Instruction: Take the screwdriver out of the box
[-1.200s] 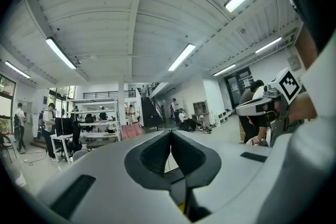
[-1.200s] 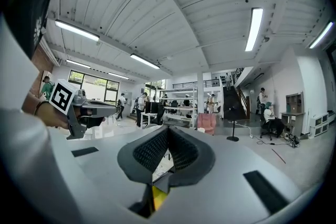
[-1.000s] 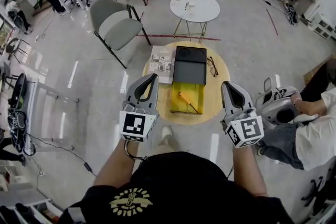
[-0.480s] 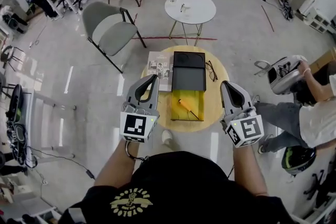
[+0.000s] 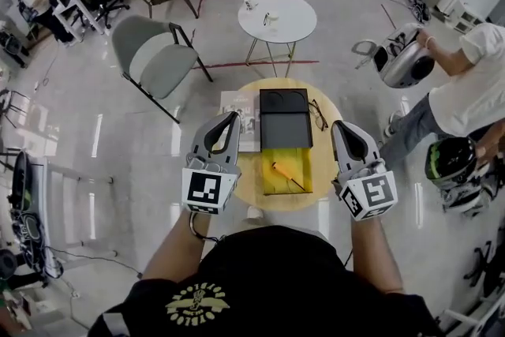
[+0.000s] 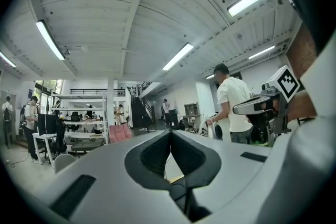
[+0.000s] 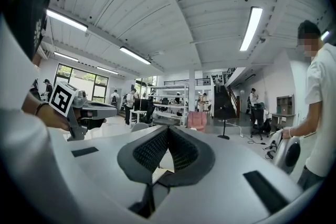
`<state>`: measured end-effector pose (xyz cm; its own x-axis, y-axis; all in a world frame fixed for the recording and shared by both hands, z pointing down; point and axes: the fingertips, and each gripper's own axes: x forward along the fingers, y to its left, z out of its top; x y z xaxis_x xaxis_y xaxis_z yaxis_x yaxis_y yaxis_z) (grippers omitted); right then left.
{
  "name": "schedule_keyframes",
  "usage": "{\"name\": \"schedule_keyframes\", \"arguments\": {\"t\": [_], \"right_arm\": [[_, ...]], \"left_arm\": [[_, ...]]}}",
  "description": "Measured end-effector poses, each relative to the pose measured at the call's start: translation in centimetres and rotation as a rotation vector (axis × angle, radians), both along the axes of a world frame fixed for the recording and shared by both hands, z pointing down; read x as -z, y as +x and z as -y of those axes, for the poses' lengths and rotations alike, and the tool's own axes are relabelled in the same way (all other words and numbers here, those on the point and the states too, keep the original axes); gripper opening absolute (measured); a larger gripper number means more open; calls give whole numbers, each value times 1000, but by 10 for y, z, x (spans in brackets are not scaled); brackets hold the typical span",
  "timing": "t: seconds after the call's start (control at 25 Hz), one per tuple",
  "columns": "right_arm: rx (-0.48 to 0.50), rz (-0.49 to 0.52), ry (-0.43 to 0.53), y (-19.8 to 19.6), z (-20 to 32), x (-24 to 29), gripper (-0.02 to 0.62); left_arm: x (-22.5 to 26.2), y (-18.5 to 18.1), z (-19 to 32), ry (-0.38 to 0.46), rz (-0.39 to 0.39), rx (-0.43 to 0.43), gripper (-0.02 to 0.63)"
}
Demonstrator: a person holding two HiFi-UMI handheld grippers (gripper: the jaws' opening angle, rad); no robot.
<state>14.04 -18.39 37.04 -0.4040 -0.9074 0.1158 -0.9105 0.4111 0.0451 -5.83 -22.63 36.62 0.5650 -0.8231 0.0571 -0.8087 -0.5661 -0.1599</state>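
An open box lies on a round wooden table [image 5: 327, 162], with a black lid [image 5: 284, 118] at the far side and a yellow inside [image 5: 293, 163] nearer me. In it lies the screwdriver [image 5: 280, 169], orange handle to the left, thin shaft running to the right. My left gripper [image 5: 231, 117] hangs over the table's left edge, shut and empty. My right gripper [image 5: 339, 127] hangs over the right edge, also shut and empty. Both point level, above the box's sides and apart from it. In the left gripper view its jaws [image 6: 169, 131] meet; likewise in the right gripper view [image 7: 168, 128].
A magazine [image 5: 243, 108] lies left of the lid and glasses [image 5: 318, 114] right of it. Beyond stand a white round table [image 5: 278, 16] and a grey chair [image 5: 154, 55]. A person [image 5: 465, 91] at the right carries a grey device [image 5: 402, 61]; a helmet [image 5: 451, 162] lies on the floor.
The wooden table and box have slid nearer to me between the grippers. The person at the right has stood up and moved back with the grey device. Both grippers stay shut.
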Motion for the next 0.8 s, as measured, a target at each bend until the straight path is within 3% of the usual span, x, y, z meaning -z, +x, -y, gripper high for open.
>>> {"name": "schedule_keyframes", "arguments": {"t": [0.48, 0.8], "right_arm": [[-38, -28, -29, -25, 29, -15, 15], [-35, -49, -98, -24, 31, -47, 15]], "left_arm": [[-19, -23, 40, -19, -15, -45, 17], [-40, -6, 44, -60, 3, -72, 17]]}}
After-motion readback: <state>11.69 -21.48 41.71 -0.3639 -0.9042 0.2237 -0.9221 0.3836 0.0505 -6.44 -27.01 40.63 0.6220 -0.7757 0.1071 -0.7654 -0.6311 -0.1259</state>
